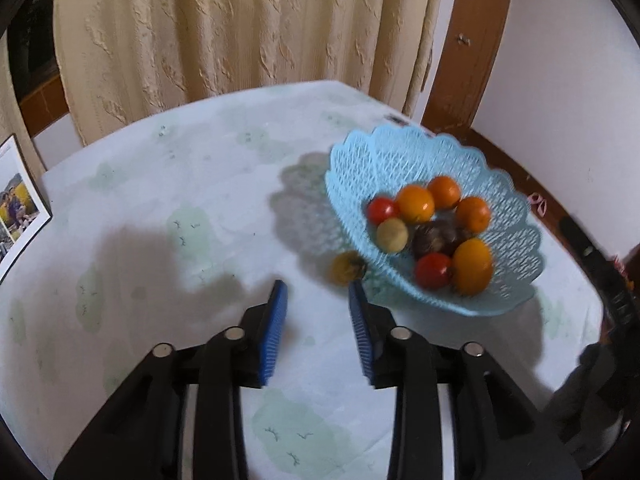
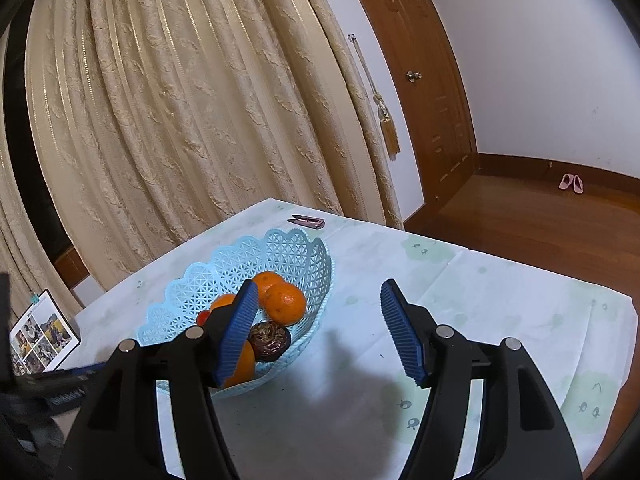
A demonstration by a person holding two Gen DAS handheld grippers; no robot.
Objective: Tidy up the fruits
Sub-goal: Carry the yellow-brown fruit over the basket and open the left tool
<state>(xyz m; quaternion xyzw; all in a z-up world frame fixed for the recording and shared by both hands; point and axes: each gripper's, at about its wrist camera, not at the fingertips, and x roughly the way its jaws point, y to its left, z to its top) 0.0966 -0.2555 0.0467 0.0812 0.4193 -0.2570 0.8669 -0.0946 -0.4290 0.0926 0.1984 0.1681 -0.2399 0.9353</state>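
- Your table [image 1: 192, 208] wears a pale blue cloth printed with faint green patches and small bird marks.
- A light blue lattice basket [image 1: 516, 240] sits on it toward the right.
- One yellowish fruit [image 1: 347, 267] lies on the cloth, just beside the basket's near rim.
- A photo print [image 1: 16, 204] rests at the left edge.
- A small pinkish folded tool [image 2: 307, 221] lies near the far edge.

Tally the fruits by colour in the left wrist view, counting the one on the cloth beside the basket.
Orange: 4
Red: 2
Pale yellow-green: 1
Dark purple-brown: 1
Yellowish with dark patches, outside the blue basket: 1
Total: 9 fruits, 8 in the basket.
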